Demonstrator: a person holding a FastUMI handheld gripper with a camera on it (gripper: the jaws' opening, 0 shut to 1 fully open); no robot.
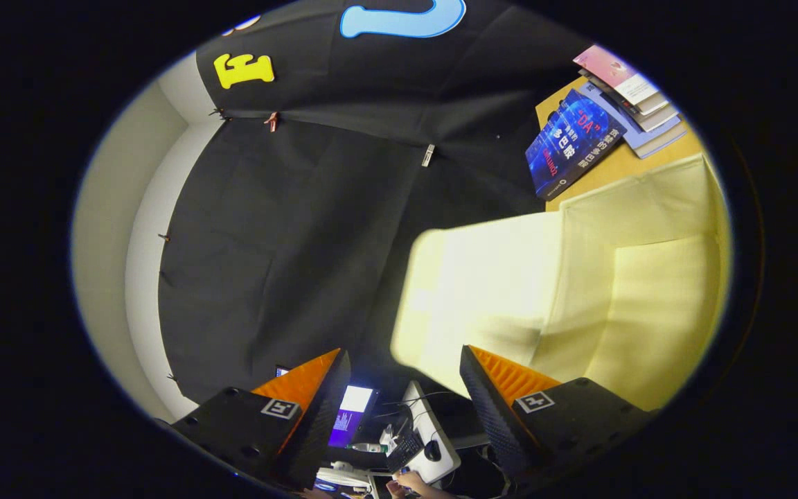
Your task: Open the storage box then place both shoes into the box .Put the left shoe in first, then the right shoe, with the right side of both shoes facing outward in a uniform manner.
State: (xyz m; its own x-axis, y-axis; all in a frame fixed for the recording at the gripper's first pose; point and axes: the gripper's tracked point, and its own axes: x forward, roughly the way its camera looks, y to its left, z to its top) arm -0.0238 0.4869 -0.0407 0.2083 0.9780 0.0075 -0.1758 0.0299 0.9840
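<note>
Gripper (pixel 402 395) fingers spread apart, gripping nothing. Pale yellow storage box (pixel 579 291) just ahead, mostly beyond right finger. Stacked books (pixel 600 118) beyond box.

Blue book (pixel 574 143) leans against a stack of books (pixel 631 100) on tan tabletop (pixel 614 166). Lit monitor (pixel 352 416), keyboard (pixel 404 450), mouse (pixel 432 450) far below the blue book.

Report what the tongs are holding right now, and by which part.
Nothing is held. The tongs are open with an empty gap between the fingers; the pale storage box lies just ahead, untouched.
</note>
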